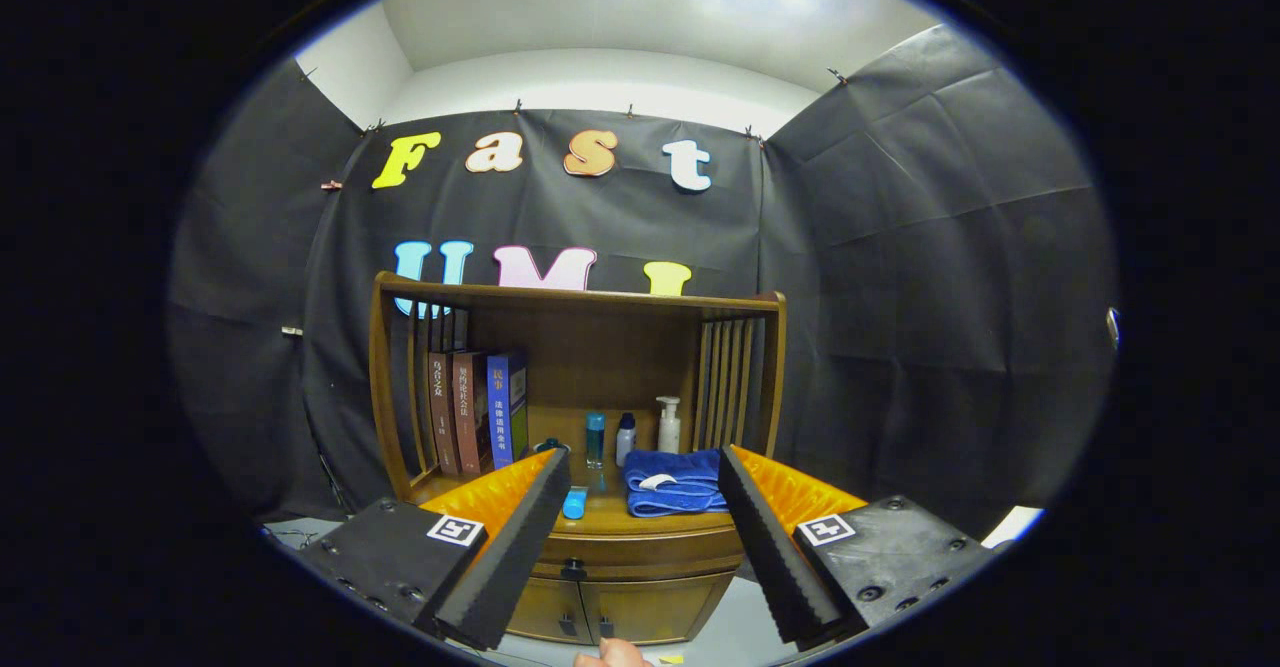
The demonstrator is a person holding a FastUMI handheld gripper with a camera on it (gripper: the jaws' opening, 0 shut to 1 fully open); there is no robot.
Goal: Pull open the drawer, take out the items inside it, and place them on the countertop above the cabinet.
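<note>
A wooden cabinet [640, 602] stands ahead of me against the booth wall, with a countertop [610, 522] under a shelf frame. Its drawer [650, 555] sits shut below the countertop, a small dark knob [572, 569] on its front. My gripper [640, 467] is open, fingers spread wide with nothing between them, held back from the cabinet and level with the countertop. On the countertop lie a folded blue towel [675, 482] and a small blue object [575, 503].
Three books [480, 412] lean at the left of the shelf. A blue bottle [595, 439], a small white bottle [625, 439] and a pump bottle [668, 425] stand at the back. Two lower doors [620, 612] close the cabinet. A fingertip [612, 655] shows below.
</note>
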